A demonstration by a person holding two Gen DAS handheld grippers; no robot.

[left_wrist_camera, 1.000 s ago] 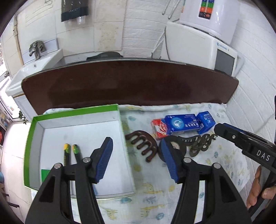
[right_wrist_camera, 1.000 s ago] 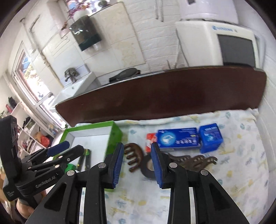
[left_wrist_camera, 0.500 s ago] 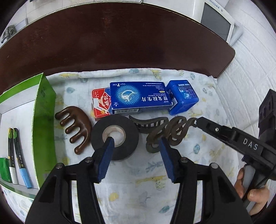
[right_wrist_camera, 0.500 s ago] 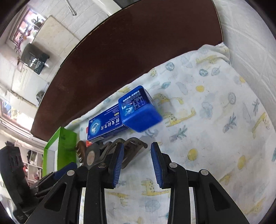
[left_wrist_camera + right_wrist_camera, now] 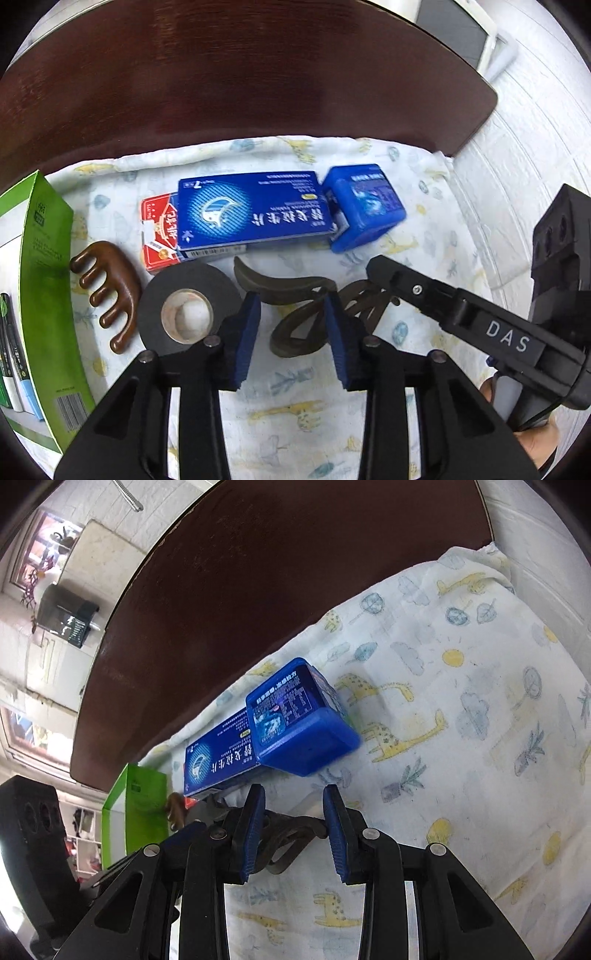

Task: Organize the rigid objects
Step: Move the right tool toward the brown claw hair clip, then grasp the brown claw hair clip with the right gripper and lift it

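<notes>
On giraffe-print cloth [image 5: 295,424], beside black tape roll [image 5: 186,314]: dark brown curved plastic hair clip [image 5: 295,332] | stiff, light, snag-prone; best taken at loop | left gripper [image 5: 291,336] jaws just closing, straddling loop, no pinch visible | right gripper [image 5: 293,829] part-spread near clip end | blue boxes behind; open cloth right.

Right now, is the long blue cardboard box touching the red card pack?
Touching: the left wrist view shows the long blue box lying over the red pack's edge.

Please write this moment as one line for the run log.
left gripper: closing around dark hair clip, no grip seen | right gripper: open, over same clip | tape roll, comb, blue boxes: on cloth
</notes>
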